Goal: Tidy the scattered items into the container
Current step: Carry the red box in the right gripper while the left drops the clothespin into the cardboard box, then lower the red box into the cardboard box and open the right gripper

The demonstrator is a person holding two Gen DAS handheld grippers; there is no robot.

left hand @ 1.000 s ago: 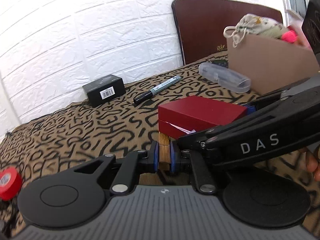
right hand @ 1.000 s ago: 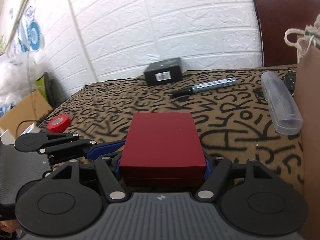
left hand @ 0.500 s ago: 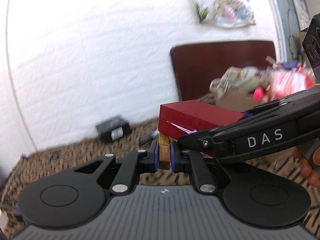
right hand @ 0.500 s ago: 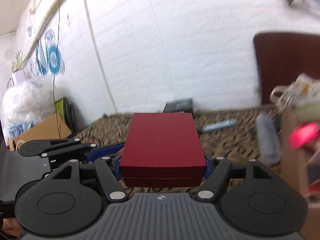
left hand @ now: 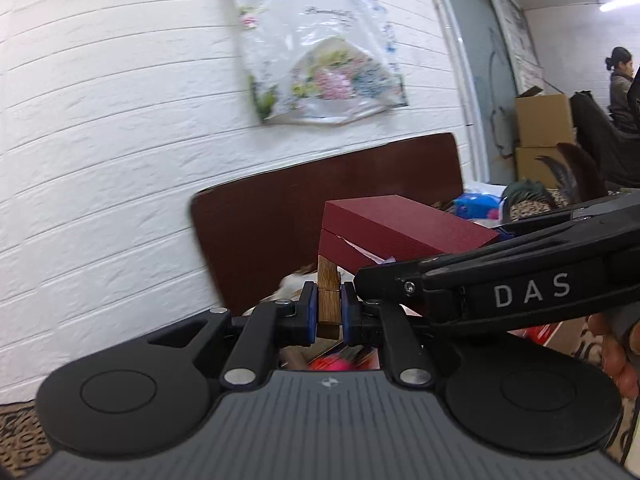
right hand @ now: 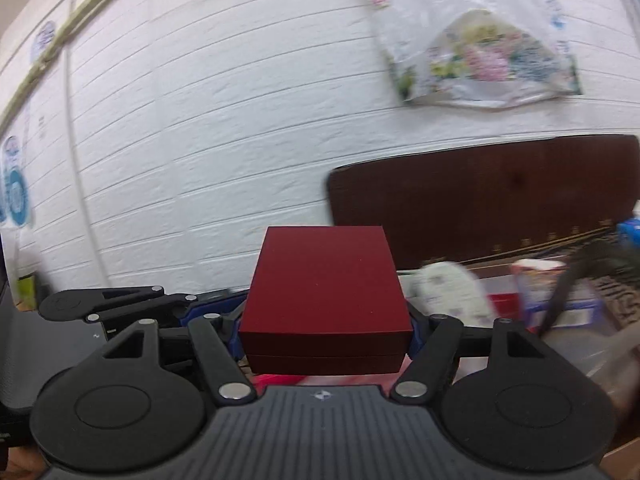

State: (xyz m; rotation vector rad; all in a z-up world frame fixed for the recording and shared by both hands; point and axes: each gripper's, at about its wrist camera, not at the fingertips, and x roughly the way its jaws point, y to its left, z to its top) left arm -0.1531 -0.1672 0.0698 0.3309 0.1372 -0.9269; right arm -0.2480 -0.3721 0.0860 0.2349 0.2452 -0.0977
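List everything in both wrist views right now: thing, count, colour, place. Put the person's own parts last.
red box: one, dark red, held off the table between the right gripper's pads.
wooden block: one, brown, clamped upright in the left gripper, its top at the box's underside.
headboard-like panel: one, dark brown, against the wall behind the box.
plastic bag: one, clear with floral print, hanging on the white brick wall.
cardboard boxes: two stacked, tan, far right background.
seated person: one, dark clothes, far right.
cluttered items: several, blurred, below the panel.
left gripper: one, black, shut on the block.
right gripper: one, black, gripping the box.
hand: one, right edge of the left view.
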